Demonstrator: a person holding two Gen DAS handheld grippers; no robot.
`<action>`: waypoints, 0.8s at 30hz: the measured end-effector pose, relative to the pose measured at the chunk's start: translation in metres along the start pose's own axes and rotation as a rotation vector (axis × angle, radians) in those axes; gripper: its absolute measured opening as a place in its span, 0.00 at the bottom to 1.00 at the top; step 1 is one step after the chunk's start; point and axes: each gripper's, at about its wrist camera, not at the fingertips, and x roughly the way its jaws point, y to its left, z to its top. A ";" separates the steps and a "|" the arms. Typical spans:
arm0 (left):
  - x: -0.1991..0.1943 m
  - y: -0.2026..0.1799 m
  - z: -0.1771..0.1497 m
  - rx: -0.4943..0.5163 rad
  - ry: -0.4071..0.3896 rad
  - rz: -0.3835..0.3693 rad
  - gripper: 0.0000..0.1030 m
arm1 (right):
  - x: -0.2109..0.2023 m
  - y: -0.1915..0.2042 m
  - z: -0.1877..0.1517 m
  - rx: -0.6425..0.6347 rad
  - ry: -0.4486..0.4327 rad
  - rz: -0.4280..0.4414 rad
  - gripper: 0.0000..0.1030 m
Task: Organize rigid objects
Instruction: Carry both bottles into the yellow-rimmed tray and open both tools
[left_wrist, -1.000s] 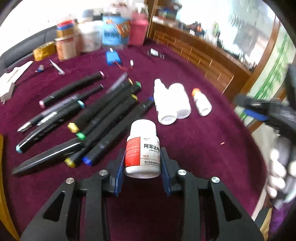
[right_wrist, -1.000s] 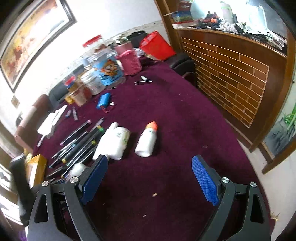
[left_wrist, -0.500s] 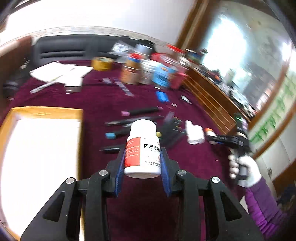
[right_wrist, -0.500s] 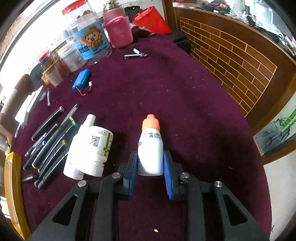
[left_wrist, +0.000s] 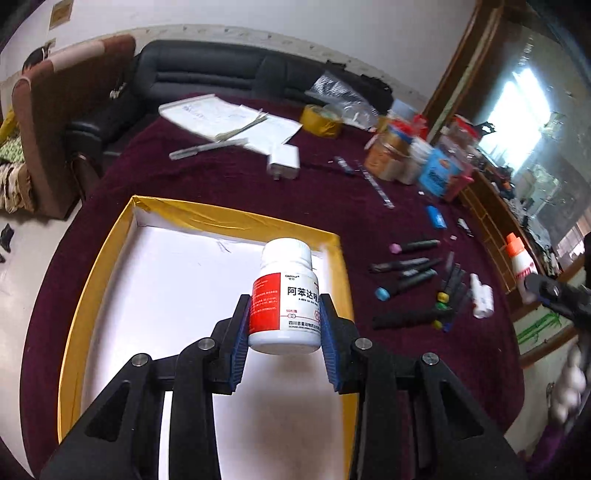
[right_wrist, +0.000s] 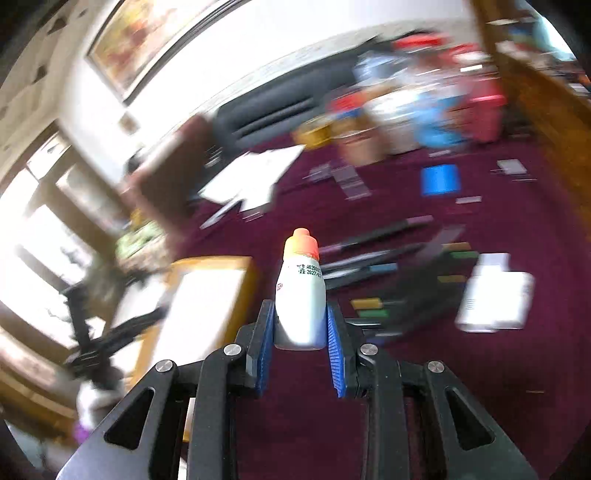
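My left gripper (left_wrist: 284, 332) is shut on a white pill bottle (left_wrist: 285, 295) with a red-and-white label, held above the yellow-rimmed white tray (left_wrist: 110, 266). My right gripper (right_wrist: 300, 332) is shut on a small white bottle with an orange cap (right_wrist: 301, 288), held in the air over the maroon table; this bottle also shows at the right of the left wrist view (left_wrist: 519, 262). The tray appears blurred in the right wrist view (right_wrist: 207, 291), to the left of the small bottle.
Several black markers (left_wrist: 410, 288) and two white bottles (left_wrist: 482, 299) lie right of the tray. Papers (left_wrist: 229, 118), a white charger (left_wrist: 283, 160), a tape roll (left_wrist: 320, 122) and jars (left_wrist: 406, 155) stand at the back. A black sofa (left_wrist: 221, 74) lies beyond.
My left gripper swung left with the pill bottle and now hovers over the tray. My right gripper lifted the orange-capped bottle off the table and is swinging left; its view is blurred.
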 end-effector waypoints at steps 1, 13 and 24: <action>0.008 0.005 0.003 -0.007 0.006 0.000 0.31 | 0.025 0.025 0.004 -0.021 0.033 0.028 0.23; 0.048 0.042 0.009 -0.063 0.042 0.011 0.31 | 0.187 0.114 0.002 -0.067 0.197 -0.027 0.23; 0.080 0.051 0.013 -0.114 0.091 -0.014 0.31 | 0.227 0.112 0.007 -0.069 0.227 -0.143 0.23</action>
